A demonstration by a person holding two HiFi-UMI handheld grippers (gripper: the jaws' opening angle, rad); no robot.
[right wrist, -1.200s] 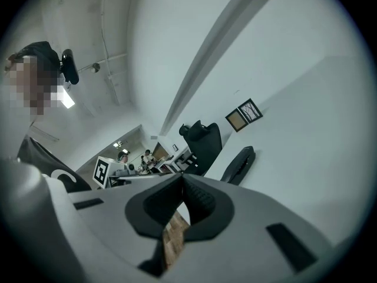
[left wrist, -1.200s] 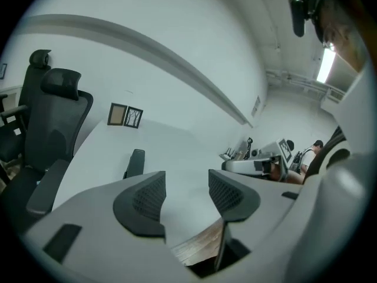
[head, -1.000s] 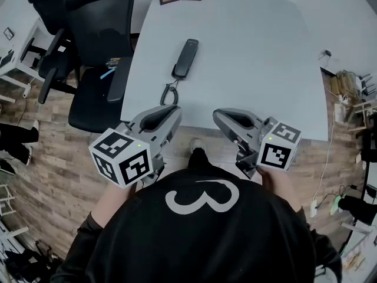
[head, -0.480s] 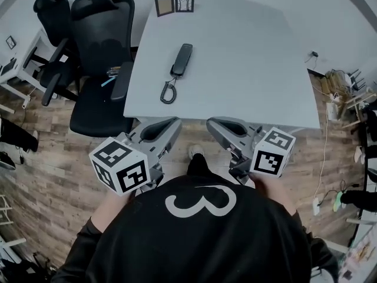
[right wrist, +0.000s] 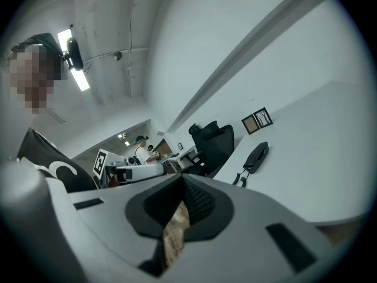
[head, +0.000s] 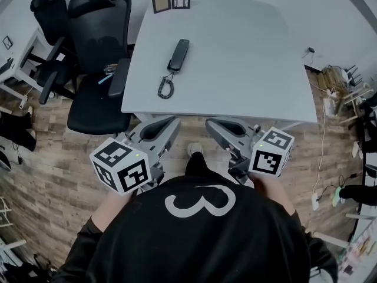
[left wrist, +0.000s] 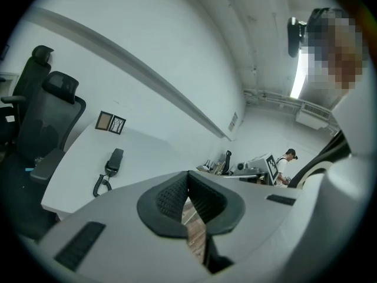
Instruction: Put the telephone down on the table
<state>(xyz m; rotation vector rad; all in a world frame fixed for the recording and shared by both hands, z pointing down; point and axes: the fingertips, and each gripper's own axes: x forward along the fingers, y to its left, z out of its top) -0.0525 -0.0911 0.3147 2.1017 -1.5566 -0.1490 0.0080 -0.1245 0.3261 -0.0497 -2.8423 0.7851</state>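
Observation:
The black telephone [head: 178,55] lies flat on the white table [head: 253,58], left of its middle, with its coiled cord [head: 165,88] trailing toward the front edge. It also shows small in the left gripper view [left wrist: 113,161] and the right gripper view [right wrist: 257,156]. Nothing touches it. My left gripper [head: 172,122] and right gripper [head: 210,124] hover side by side over the wooden floor, just short of the table's front edge. Both point at the table. In each gripper's own view the jaws meet, left gripper [left wrist: 188,177] and right gripper [right wrist: 181,180], with nothing between them.
Two black office chairs [head: 97,52] stand against the table's left side. Two small picture frames [head: 171,0] stand at the table's far edge. Cables and clutter [head: 341,90] lie on the floor to the right. A person stands in the far background [left wrist: 287,161].
Both grippers have drawn back together from over the table's front edge to just off it. The telephone stays where it lay and now looks farther away.

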